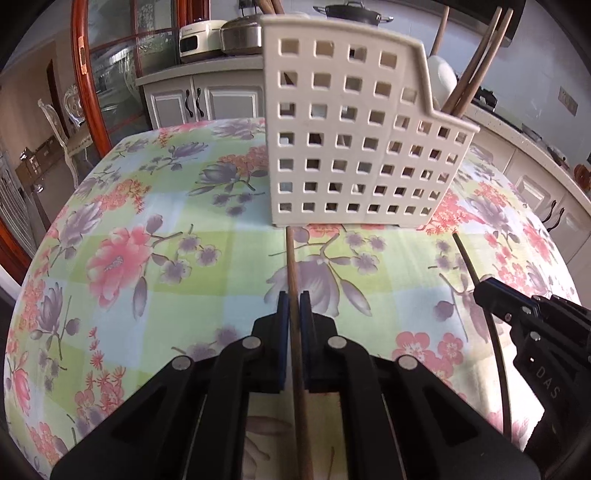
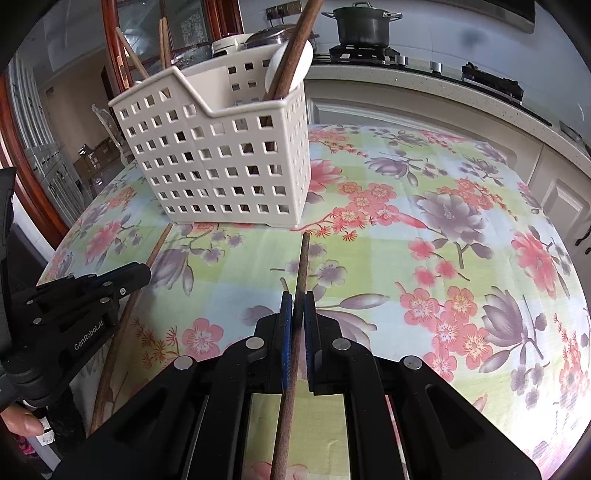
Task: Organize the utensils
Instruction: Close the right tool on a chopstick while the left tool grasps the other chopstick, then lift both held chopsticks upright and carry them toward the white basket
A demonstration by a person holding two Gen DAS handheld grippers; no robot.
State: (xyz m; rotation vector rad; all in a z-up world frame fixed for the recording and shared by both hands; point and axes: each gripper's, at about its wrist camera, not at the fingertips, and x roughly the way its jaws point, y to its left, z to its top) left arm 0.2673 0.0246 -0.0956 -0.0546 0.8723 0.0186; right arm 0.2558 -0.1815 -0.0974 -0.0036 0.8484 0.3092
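Observation:
A cream perforated utensil basket (image 1: 362, 140) (image 2: 221, 158) stands on the floral tablecloth, with several wooden sticks and a white spoon (image 2: 291, 66) standing in it. My left gripper (image 1: 294, 297) is shut on a light wooden chopstick (image 1: 291, 258), whose far tip reaches the basket's foot. My right gripper (image 2: 297, 301) is shut on a darker wooden chopstick (image 2: 303, 258) that ends just short of the basket's near corner. Each gripper shows in the other's view: the right gripper (image 1: 480, 288) with its thin dark stick, the left gripper (image 2: 146, 273) with the pale chopstick (image 2: 157, 247).
The round table (image 2: 461, 229) fills both views. Behind it a white kitchen counter (image 2: 424, 85) carries a hob with a dark pot (image 2: 364, 24). A rice cooker (image 1: 199, 38) and a pan stand on white cabinets. A red-framed glass door (image 1: 110, 74) and a chair are at left.

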